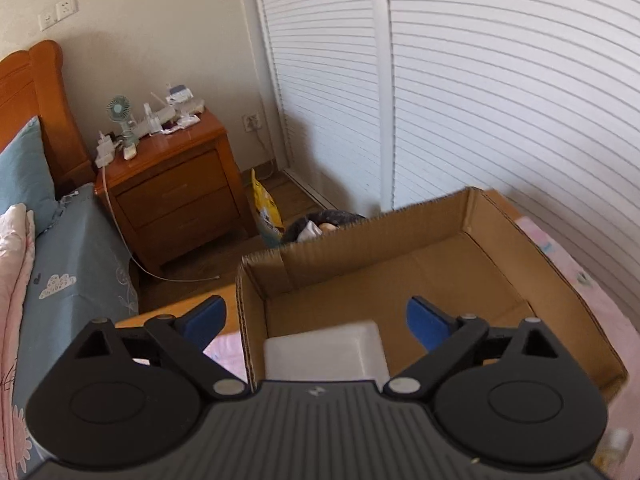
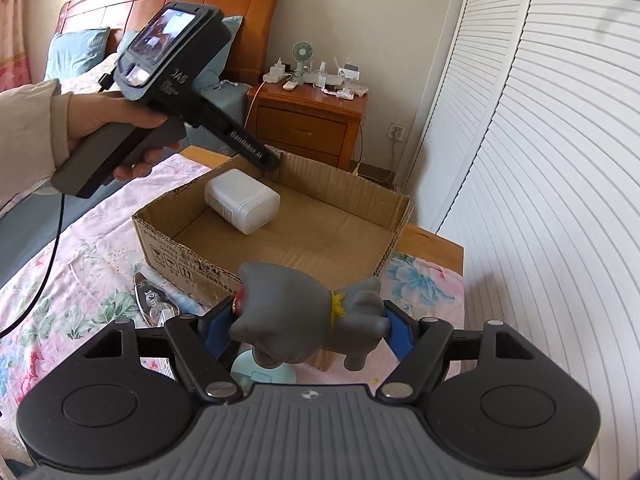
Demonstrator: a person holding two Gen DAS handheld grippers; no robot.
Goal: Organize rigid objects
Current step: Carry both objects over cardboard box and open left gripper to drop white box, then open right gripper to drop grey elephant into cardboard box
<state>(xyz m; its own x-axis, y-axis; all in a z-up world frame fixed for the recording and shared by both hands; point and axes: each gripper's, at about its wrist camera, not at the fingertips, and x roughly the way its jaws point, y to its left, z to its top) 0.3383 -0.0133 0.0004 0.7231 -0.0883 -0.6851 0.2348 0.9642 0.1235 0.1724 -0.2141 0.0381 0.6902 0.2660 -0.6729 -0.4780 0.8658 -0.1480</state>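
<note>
An open cardboard box [image 2: 192, 258] [image 1: 500, 224] stands on the bed. A white plastic container [image 2: 242, 200] [image 1: 326, 350] lies inside it near the left wall. My left gripper [image 1: 316, 320] is open and empty, held above the box just over the white container; its body [image 2: 172, 64] shows in the right wrist view, held by a hand. My right gripper [image 2: 310, 320] is shut on a grey rubber animal toy [image 2: 304, 312] with a yellow collar, held in front of the box's near wall.
A clear glass trinket [image 2: 154, 300] and a pale blue object [image 2: 256, 372] lie on the floral bedsheet [image 2: 80, 280] before the box. A wooden nightstand [image 1: 176, 184] with clutter, a headboard [image 2: 192, 4] and white louvred wardrobe doors [image 1: 500, 80] surround the bed.
</note>
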